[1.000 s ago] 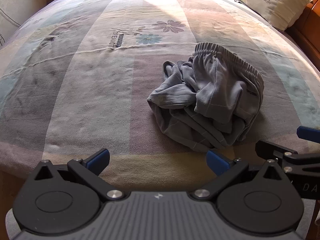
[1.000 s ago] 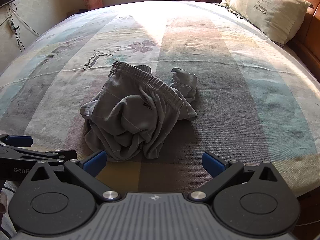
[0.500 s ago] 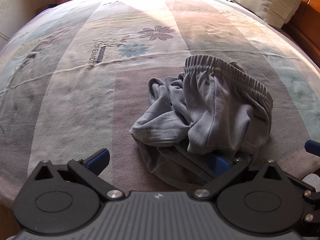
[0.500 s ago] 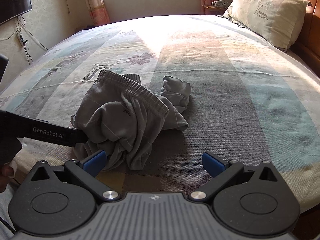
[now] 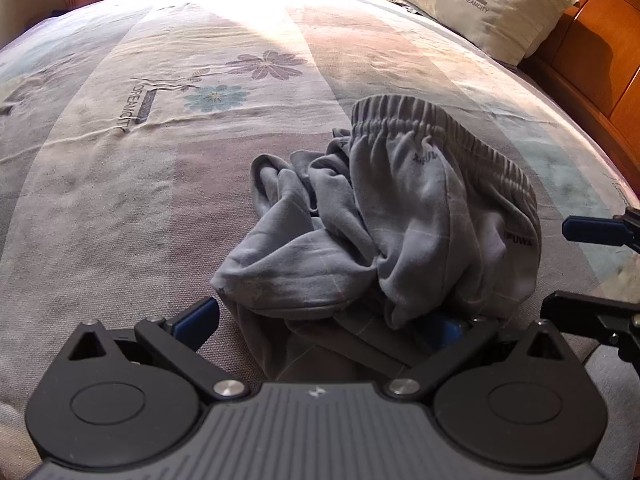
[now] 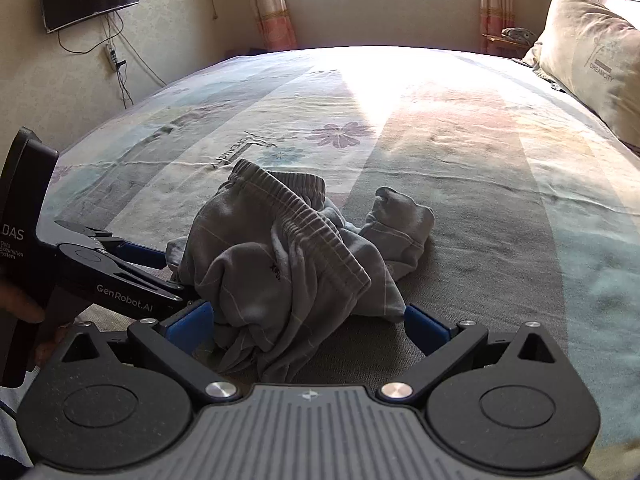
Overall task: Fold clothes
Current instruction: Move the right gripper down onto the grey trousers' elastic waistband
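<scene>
The bed (image 6: 500,208) runs broad and bare beyond both sets of fingers, with a pillow (image 6: 592,76) far off to the right and the near edge just beneath the tools. The grey trousers (image 5: 384,236) lie crumpled in a heap, waistband on top and slanting away to the right; no clear long axis shows. The left gripper (image 5: 320,320) is spread wide, the heap's near folds lying between its fingers. The right gripper (image 6: 308,320) is also wide, the heap reaching between its fingers on the left side
</scene>
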